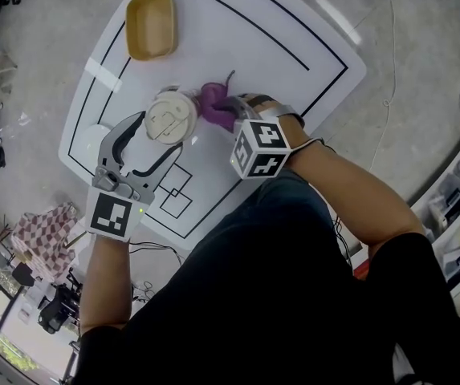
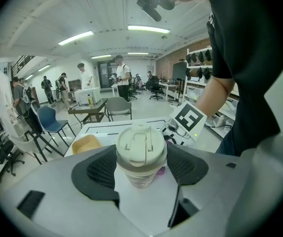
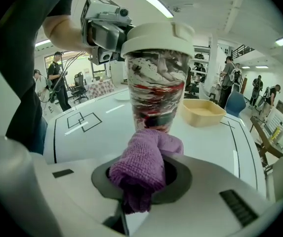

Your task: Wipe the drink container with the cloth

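- Head view: the drink container (image 1: 170, 117) stands upright on the white table (image 1: 278, 38), near the middle, with a yellow tray (image 1: 150, 25) well apart behind it. My left gripper (image 1: 161, 132) brackets it from the near side. My right gripper (image 1: 234, 111) sits just beside it on the right and brings the purple cloth (image 1: 216, 104) up to its wall
- Left gripper view: the left gripper (image 2: 141, 169) has its jaws wide, and both dark pads press on the drink container (image 2: 141, 154) just under the lid band, so I read this as a steadying grip. The cup looks like clear, thin plastic. I judge it smooth, easy to dent and top-heavy if full, so the hold belongs high by the stiff lid rim with light pressure
- Right gripper view: the right gripper (image 3: 141, 181) is closed on the cloth (image 3: 143, 167), which bunches out between the jaws and touches the lower wall of the drink container (image 3: 156, 78). The knit looks soft and limp, so I expect it to fold over the curve, and a pinch close to the bunch should stop it flopping. The lid could pop, so I'd wipe gently
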